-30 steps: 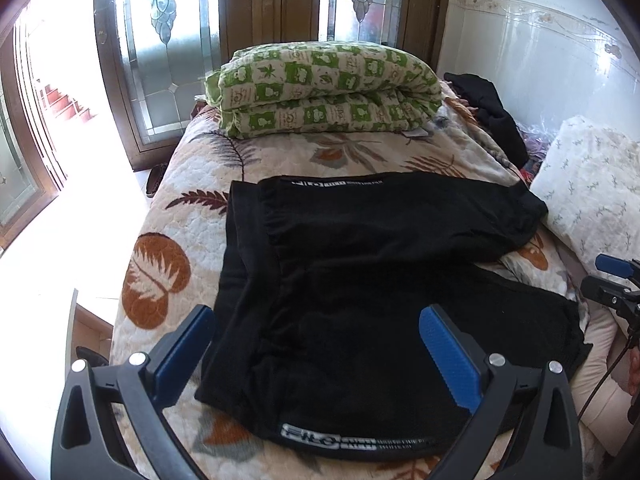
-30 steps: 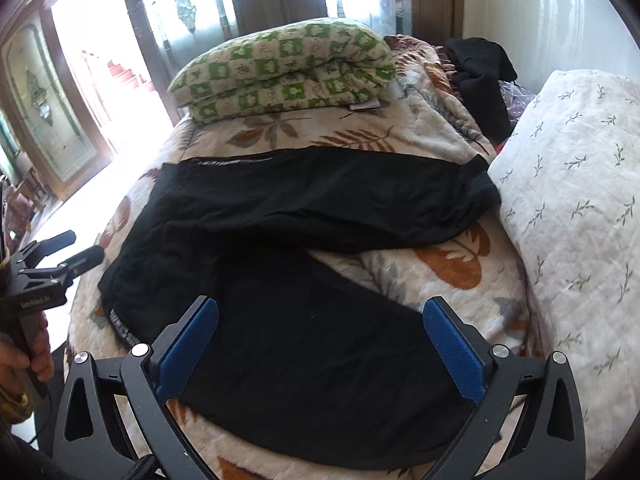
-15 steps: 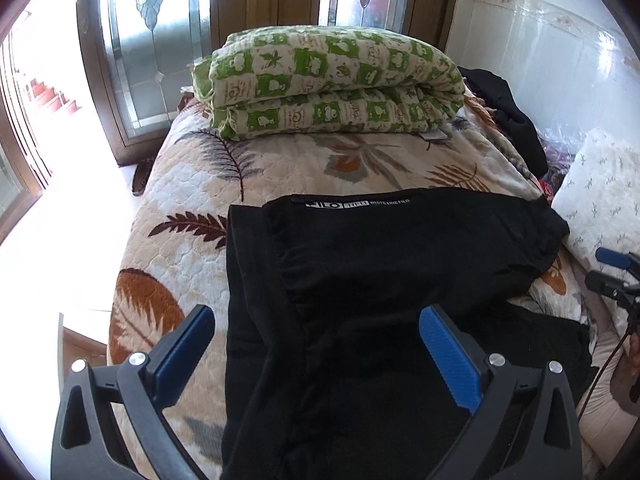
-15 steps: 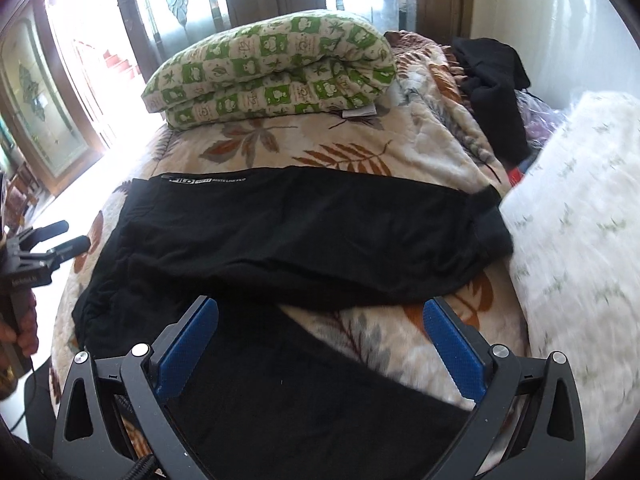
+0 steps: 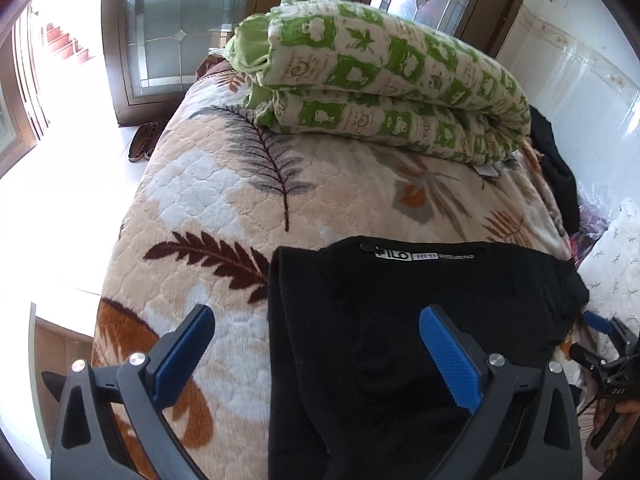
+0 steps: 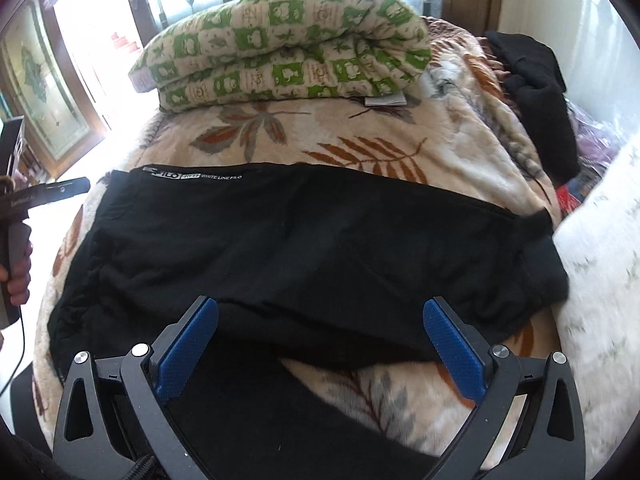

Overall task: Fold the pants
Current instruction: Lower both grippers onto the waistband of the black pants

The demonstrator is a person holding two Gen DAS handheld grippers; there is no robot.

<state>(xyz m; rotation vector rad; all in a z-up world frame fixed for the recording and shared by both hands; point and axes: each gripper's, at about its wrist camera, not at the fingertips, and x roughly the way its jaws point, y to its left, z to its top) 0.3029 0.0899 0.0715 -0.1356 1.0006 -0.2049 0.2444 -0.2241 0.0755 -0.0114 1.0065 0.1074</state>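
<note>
A pair of black knit pants (image 6: pixel 304 248) lies spread across a plush cream bedspread with brown and grey leaf prints (image 5: pixel 224 184). The waistband end, marked by a small white-lettered label (image 6: pixel 192 176), points toward the left side of the bed, and the legs run to the right, where the cuffs reach a white pillow with small sprig prints (image 6: pixel 600 272). In the right wrist view, 1 leg lies across the far part of the bed and a 2nd black stretch of fabric runs under the near edge of the frame, with a patch of bare bedspread between them.

The left gripper (image 5: pixel 316 344) hangs over the waistband end with its 2 blue-padded fingers spread wide and nothing between them; 1 pad is above the bedspread, the other above the black fabric. The right gripper (image 6: pixel 320 340) is likewise wide apart and empty, poised over the lower edge of the far leg. Whether either touches the cloth cannot be told.

A folded green-and-white patterned quilt (image 5: pixel 384 84) sits at the far end of the bed, well apart from the pants. A heap of dark clothing (image 6: pixel 536 92) lies at the far right by the wall. A hand (image 6: pixel 18 276) grips the left tool's handle at the left edge of the right wrist view.
</note>
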